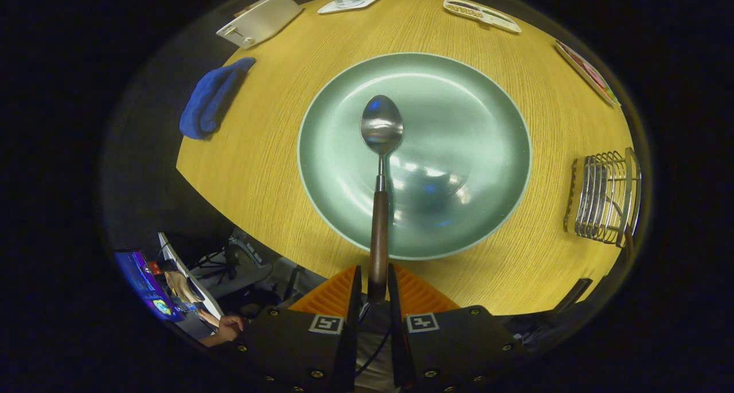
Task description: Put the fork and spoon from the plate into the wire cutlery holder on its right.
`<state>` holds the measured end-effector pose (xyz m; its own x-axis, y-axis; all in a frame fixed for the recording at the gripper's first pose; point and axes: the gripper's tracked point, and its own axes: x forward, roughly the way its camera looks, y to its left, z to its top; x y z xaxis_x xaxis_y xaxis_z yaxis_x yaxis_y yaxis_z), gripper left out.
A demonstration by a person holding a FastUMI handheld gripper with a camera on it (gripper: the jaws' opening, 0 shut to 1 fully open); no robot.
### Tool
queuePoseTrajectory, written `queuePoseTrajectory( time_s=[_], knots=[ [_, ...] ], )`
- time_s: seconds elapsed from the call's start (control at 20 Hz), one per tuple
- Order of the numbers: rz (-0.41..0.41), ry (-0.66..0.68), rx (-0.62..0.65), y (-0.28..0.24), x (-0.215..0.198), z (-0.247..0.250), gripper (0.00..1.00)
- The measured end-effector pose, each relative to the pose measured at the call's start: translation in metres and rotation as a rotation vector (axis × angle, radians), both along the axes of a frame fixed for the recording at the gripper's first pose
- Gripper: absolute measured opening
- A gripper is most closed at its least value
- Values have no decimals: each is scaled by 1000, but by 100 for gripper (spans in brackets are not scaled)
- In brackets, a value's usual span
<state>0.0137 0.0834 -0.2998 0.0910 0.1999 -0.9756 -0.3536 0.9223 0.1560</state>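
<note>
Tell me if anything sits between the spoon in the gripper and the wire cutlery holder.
Nothing visible does. The gripper is shut on the spoon, holding it over the green plate. Between the plate and the wire cutlery holder to its right lies only bare table.

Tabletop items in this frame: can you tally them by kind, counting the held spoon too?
Spoon, shut between the gripper fingers: 1
Green plate: 1
Wire cutlery holder: 1
Blue cloth: 1
Flat cards and stands along the table's far edge: 4
Total: 8
</note>
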Motion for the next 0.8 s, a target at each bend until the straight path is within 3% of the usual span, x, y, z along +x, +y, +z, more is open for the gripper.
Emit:
queuePoseTrajectory(
  time_s=[0.15, 0.25, 0.6, 0.8],
  knots=[
    [24, -29, -37, -8, 2, -7, 23],
    [41, -44, -59, -15, 2, 6, 6],
    [149, -77, -86, -32, 1, 37, 5],
    [163, -110, -85, -41, 4, 56, 5]
  ],
)
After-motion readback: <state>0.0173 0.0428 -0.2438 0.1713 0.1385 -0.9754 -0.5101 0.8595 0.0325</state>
